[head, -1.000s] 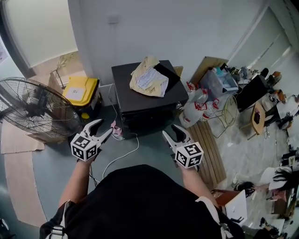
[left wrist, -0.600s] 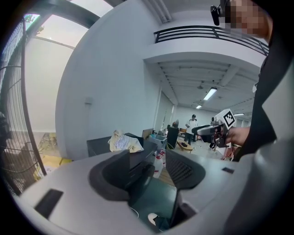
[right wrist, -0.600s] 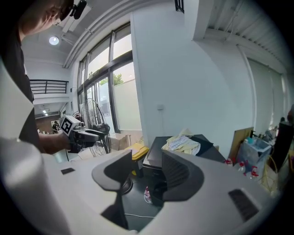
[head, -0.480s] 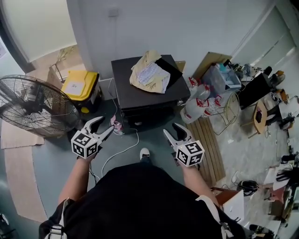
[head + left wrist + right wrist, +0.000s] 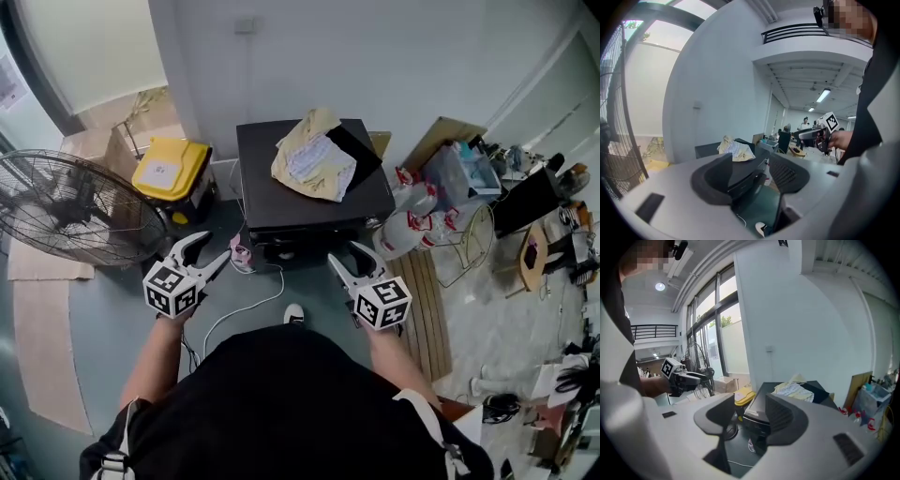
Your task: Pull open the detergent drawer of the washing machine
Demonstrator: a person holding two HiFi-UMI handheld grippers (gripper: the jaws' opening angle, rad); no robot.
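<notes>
A black washing machine (image 5: 272, 192) stands against the wall, seen from above, with a yellowish cloth (image 5: 314, 159) lying on its top. Only a narrow strip of its front (image 5: 300, 246) shows, and I cannot make out the detergent drawer there. My left gripper (image 5: 208, 249) hangs open short of the machine's front left corner. My right gripper (image 5: 343, 255) is open near the front right corner. Neither touches anything. The left gripper view shows the machine (image 5: 738, 168) and cloth (image 5: 734, 146) between the open jaws. The right gripper view frames the machine (image 5: 758, 412) the same way.
A large floor fan (image 5: 75, 216) stands at the left, with a yellow-lidded box (image 5: 171, 171) behind it. White jugs with red caps (image 5: 408, 223) and a wooden slat board (image 5: 424, 302) lie to the right of the machine. A white cable (image 5: 248, 305) runs across the floor.
The machine has drawn nearer to both grippers in the head view, and a shoe has come into sight below it. Both grippers stay open and level.
</notes>
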